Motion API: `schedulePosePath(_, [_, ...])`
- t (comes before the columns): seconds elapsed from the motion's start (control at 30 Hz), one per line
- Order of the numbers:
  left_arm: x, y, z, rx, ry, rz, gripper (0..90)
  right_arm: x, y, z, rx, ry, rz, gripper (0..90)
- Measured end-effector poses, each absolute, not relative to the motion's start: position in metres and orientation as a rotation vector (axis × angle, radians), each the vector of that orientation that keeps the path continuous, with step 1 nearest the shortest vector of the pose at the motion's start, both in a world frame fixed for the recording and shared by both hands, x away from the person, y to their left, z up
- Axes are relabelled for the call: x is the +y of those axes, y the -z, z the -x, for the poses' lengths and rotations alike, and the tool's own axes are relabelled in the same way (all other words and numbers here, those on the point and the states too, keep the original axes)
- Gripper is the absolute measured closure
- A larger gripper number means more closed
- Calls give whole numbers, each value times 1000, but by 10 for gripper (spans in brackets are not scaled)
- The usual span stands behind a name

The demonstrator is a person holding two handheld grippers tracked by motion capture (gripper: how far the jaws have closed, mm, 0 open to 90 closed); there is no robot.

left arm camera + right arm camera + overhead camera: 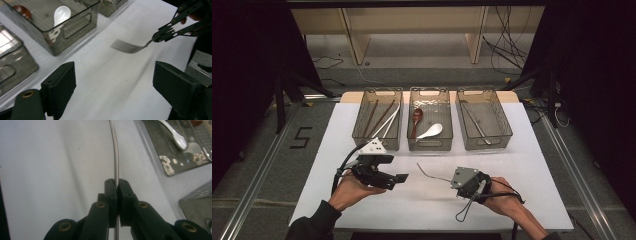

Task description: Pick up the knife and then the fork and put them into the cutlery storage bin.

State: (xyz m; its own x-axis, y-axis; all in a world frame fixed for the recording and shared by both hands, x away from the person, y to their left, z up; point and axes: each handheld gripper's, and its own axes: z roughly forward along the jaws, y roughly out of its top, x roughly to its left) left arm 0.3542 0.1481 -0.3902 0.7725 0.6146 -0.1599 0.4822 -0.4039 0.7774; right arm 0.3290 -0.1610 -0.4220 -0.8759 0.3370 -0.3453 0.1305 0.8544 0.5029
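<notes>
metal fork [428,172] is hanging over the bench [537,165], pinched by its handle in your right gripper [117,185]; your left gripper [113,86] is gaping empty; forks bin [499,136] is waiting, drop remaining.

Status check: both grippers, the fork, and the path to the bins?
Left gripper open, empty. Right gripper shut on fork, held above the mat. Nothing in the way.

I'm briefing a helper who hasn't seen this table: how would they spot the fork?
Find the white table with three clear bins along its far edge. In front of the middle bin, the right gripper is clamped on the handle of a thin metal fork that points left. Every other utensil lies inside a bin; the fork alone is out over the open table.
</notes>
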Motion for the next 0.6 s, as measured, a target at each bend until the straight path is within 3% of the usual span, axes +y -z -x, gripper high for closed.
schedulePosePath(0.6, [180,402,-347,861,-245,-1976,165,-229,388,-386,2438,-929,-908,876])
